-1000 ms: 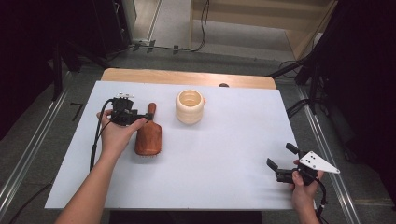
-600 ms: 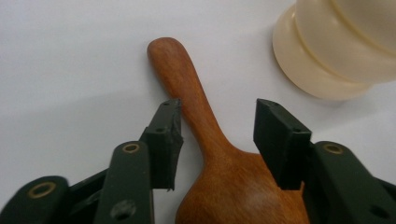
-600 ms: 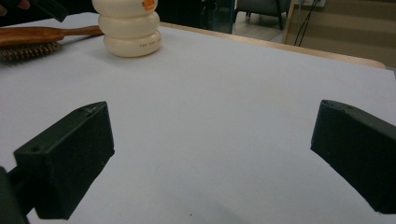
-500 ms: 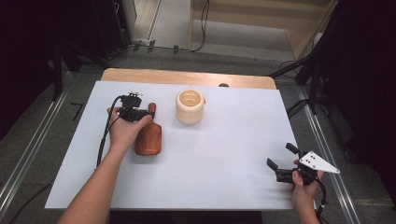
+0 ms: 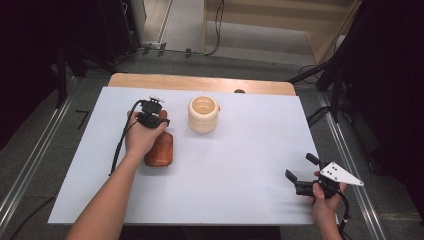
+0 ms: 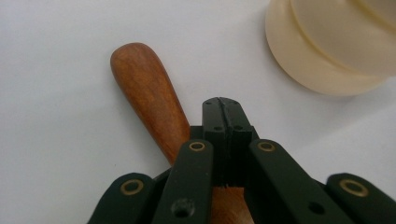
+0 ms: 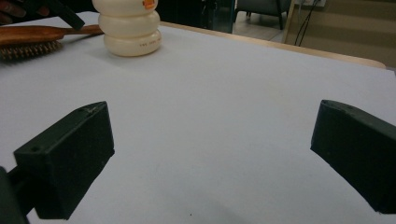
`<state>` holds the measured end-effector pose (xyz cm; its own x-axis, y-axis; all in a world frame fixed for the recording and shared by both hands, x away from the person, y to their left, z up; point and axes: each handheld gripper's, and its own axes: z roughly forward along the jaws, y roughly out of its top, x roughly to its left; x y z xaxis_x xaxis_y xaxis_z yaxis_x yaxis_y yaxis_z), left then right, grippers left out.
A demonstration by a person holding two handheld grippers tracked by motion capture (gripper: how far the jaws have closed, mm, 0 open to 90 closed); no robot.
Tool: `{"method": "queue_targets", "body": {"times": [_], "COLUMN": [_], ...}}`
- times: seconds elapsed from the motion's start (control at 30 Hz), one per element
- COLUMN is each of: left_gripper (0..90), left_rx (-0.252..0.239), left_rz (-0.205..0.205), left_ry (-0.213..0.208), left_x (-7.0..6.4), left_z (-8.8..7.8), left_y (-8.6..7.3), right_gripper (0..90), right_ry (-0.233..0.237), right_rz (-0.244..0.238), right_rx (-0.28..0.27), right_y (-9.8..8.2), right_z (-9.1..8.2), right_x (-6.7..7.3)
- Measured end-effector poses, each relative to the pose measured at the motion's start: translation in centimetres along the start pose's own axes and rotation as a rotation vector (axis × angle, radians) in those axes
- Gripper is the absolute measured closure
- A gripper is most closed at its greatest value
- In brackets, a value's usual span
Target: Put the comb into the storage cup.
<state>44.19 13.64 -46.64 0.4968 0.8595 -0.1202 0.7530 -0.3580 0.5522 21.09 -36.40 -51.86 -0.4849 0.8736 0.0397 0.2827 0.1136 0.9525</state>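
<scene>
Wood is what the left gripper point(image 6: 223, 122) sits over: a brown hairbrush point(image 5: 159, 149) lying flat on the white worktop point(image 5: 240, 165), left of centre, bristles down. In the left gripper view its jaws have just been closing and now meet tip to tip, the pads pressed together with nothing between them, right beside the brush's rounded handle point(image 6: 147, 93) (which runs off up and to the left past the joined tips). Whether the jaws touch the handle cannot be told. From the high view the left hand point(image 5: 142, 135) covers the handle end of the brush, with the gripper's cable trailing back along the forearm.

Just to the right of the brush stands a cream ribbed jar point(image 5: 203, 114), upright and open at the top, close to the handle but apart from it.

Well apart from both, the right gripper point(image 5: 303, 176) is held at the near right corner of the worktop. In the right gripper view its two black jaws stand wide apart over bare white surface, holding nothing.
</scene>
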Motion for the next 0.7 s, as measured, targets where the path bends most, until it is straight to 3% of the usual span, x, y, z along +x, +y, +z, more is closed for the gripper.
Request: {"method": "queue_targets", "body": {"times": [0.3,0.7], "left_gripper": [90.0,90.0], "left_rx": [0.043,0.063], "left_rz": [0.031,0.023], "left_ry": [0.012,0.016], "left_x": [0.5,2.1], "left_z": [0.8,-0.1], "left_y": [-0.2,-1.4], "right_gripper": [0.0,0.0], "right_ry": [-0.001,-0.007], "right_rz": [-0.002,-0.005], "right_rx": [0.003,0.007], "right_y": [0.0,0.0], "right_z": [0.0,0.1], "right_x": [0.0,0.1]}}
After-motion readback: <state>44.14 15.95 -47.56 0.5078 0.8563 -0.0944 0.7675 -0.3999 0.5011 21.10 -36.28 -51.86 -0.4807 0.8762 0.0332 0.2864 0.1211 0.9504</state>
